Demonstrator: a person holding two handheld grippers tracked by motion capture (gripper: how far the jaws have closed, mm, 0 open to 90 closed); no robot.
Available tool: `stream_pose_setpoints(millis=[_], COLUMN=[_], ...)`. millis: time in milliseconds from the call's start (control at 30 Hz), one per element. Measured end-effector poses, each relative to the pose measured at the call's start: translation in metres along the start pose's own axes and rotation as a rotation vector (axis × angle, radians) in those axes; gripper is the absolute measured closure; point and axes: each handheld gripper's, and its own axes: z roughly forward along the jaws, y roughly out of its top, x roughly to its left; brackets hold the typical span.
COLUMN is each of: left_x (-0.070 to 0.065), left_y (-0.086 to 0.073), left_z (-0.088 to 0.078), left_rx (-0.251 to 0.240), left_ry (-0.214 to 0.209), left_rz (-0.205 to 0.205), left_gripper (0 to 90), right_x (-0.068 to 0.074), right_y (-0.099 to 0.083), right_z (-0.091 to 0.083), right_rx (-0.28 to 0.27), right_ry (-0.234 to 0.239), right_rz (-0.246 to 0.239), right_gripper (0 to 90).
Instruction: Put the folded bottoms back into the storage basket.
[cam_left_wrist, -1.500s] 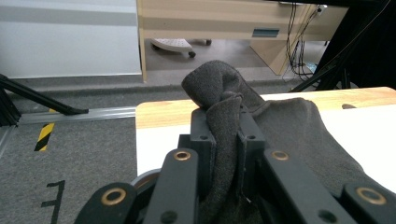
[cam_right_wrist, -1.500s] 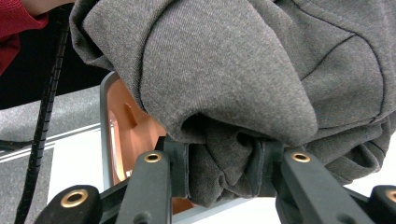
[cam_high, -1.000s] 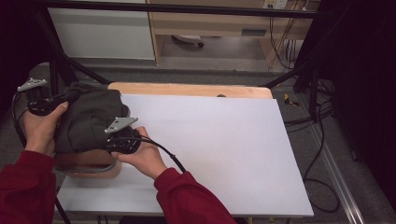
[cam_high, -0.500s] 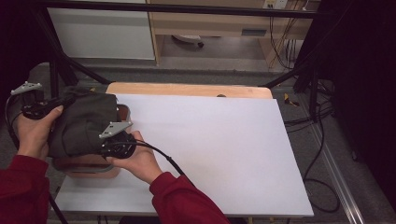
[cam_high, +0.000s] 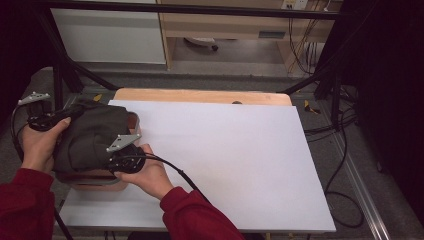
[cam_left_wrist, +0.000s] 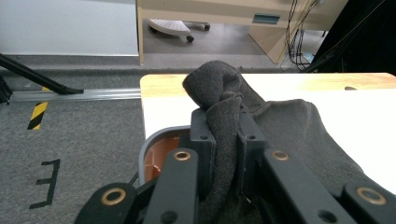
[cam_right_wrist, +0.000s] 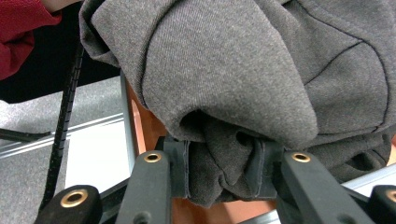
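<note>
A dark grey garment (cam_high: 90, 137) hangs bunched between my two grippers over a brown basket with a grey rim (cam_high: 95, 181) at the table's left edge. My left gripper (cam_high: 70, 114) is shut on a fold of the garment (cam_left_wrist: 224, 135) at its far side; the basket's rim (cam_left_wrist: 156, 147) lies just below the jaws. On the near side, my right gripper (cam_high: 111, 159) is shut on a thick wad of the same cloth (cam_right_wrist: 224, 163), with the basket's orange inside (cam_right_wrist: 142, 121) behind it. The cloth hides most of the basket.
A white sheet (cam_high: 235, 155) covers the wooden table (cam_high: 200, 95), bare to the right of the basket. Black frame legs (cam_high: 65, 75) stand on the grey floor to the left. Cables (cam_high: 345, 125) trail along the right side. Red sleeves (cam_high: 25, 210) come in from the bottom.
Both hands have drifted slightly left and toward the near edge with the garment, which now sits lower over the basket. Both grips look unchanged.
</note>
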Motion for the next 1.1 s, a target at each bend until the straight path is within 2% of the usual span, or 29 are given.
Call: stream_pose_setpoints(millis=[467, 700, 867, 1100], left_x=[0.0, 0.002, 0.004, 0.005], left_y=[-0.003, -0.005, -0.009, -0.011], left_z=[0.007, 0.009, 0.012, 0.014], left_rx=[0.02, 0.022, 0.035, 0.053], left_ry=[0.006, 0.001, -0.003, -0.005], left_rz=[0.019, 0.014, 0.0, 0.0], left_gripper=[80.2, 80.2, 80.1, 80.1], right_x=[-0.002, -0.002, -0.002, -0.001], right_y=[-0.004, -0.005, -0.006, -0.008], right_z=[0.003, 0.004, 0.006, 0.007], right_rx=[0.007, 0.013, 0.02, 0.021], right_ry=[-0.001, -0.005, -0.001, 0.01], right_rz=[0.007, 0.005, 0.008, 0.009], right_gripper=[65.9, 65.8, 65.7, 65.7])
